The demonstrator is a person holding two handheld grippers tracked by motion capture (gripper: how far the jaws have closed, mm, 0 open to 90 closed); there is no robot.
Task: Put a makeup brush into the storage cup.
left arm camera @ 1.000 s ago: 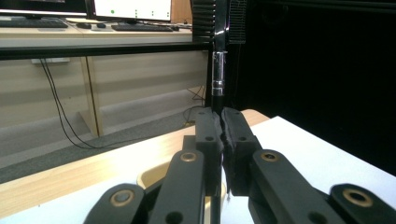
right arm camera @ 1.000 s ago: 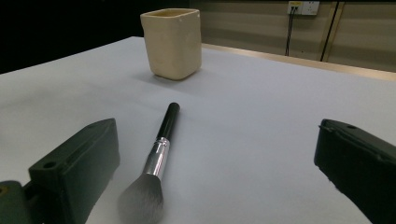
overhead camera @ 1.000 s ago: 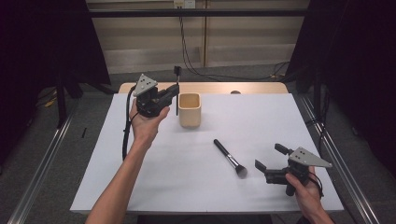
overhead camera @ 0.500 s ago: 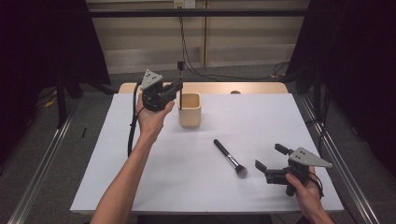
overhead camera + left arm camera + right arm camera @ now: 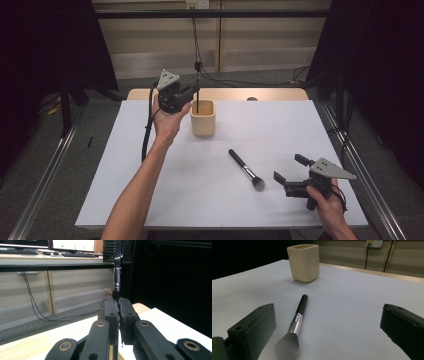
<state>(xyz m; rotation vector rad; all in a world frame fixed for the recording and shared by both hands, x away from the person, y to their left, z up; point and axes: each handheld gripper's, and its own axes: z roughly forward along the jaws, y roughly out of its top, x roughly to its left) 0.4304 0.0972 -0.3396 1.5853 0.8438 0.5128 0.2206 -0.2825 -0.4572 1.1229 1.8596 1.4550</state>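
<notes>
High view: left gripper (image 5: 192, 91), raised beside the cup (image 5: 203, 118) at the table's (image 5: 150, 170) far edge, jaws clamped on a thin brush (image 5: 197, 97) standing upright, its lower end inside the cup's mouth. Second brush (image 5: 246, 169) lay flat mid-table, bristles toward the right gripper (image 5: 289, 171), which rested near the front right corner, jaws wide, empty. Left gripper view: both jaws pressed together on the dark handle (image 5: 117, 275), silver ferrule above. Right gripper view: jaws spread apart, flat brush (image 5: 295, 325) between them untouched, cup (image 5: 304, 262) beyond.
</notes>
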